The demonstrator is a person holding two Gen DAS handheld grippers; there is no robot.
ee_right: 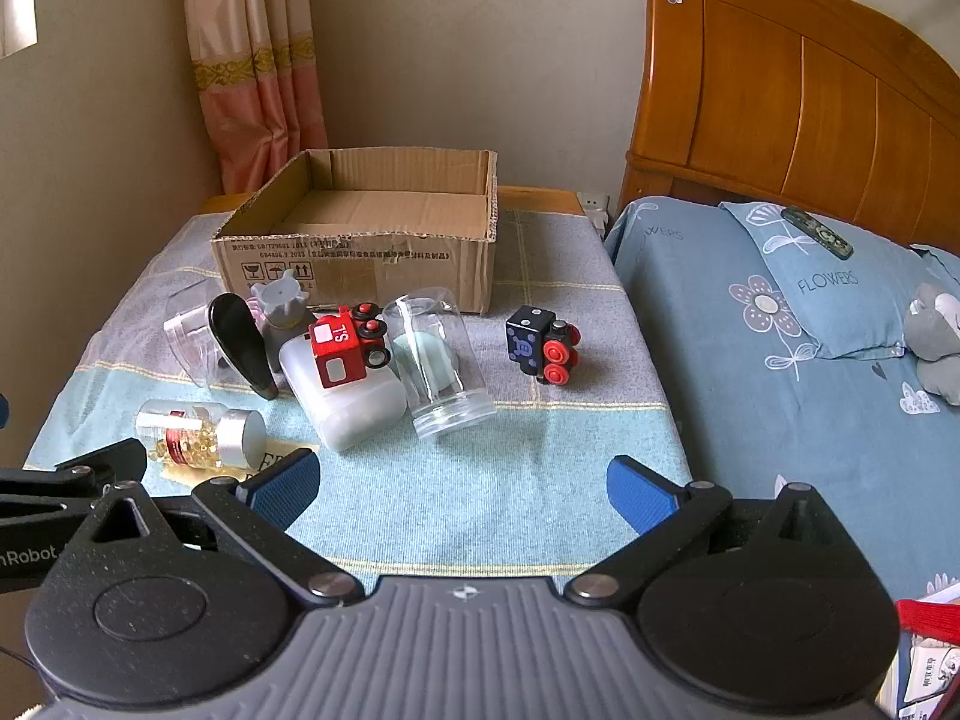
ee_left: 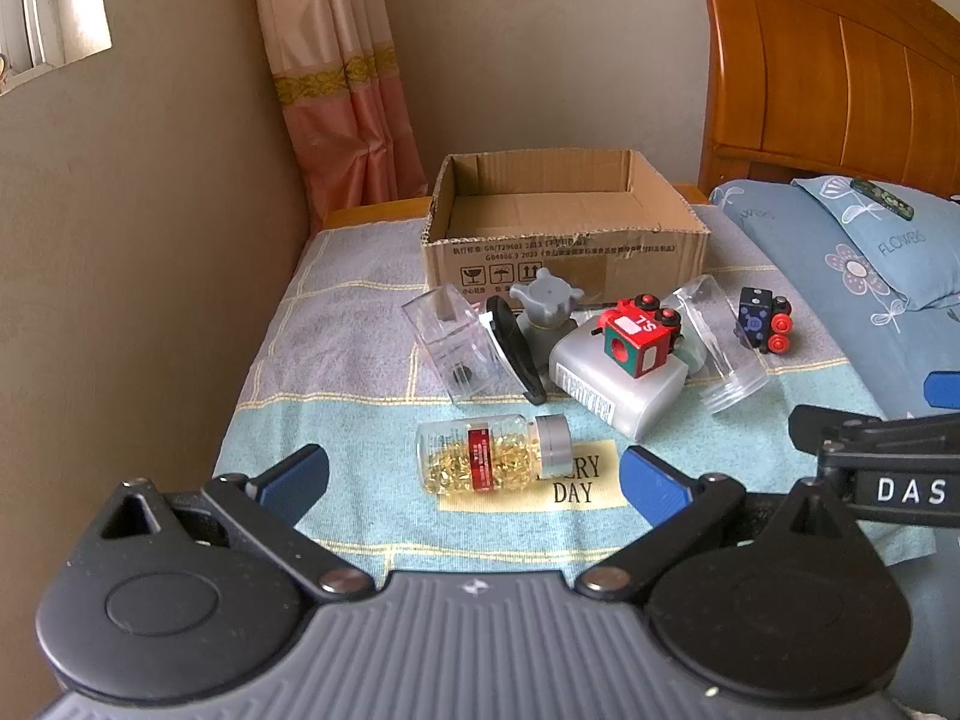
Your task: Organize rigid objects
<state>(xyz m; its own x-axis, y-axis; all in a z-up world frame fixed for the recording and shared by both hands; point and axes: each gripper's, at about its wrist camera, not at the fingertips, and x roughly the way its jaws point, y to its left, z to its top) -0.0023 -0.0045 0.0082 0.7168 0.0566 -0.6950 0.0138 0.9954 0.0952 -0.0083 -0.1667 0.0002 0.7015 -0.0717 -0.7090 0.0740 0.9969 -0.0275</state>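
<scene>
The cardboard box (ee_left: pixel 564 222) stands open and bare at the far edge of the tabletop (ee_right: pixel 480 480), with the things to sort lying in a loose cluster just in front of it. To start well, the left hand-held gripper (ee_left: pixel 474 480), jaws apart and holding nothing, should probably close across the body of the pill bottle (ee_left: pixel 492 459) lying on its side nearest the front edge. The right hand-held gripper (ee_right: pixel 462 483), likewise apart, hangs over bare cloth; the bottle is clear, with yellow capsules, a red label and a grey cap.
</scene>
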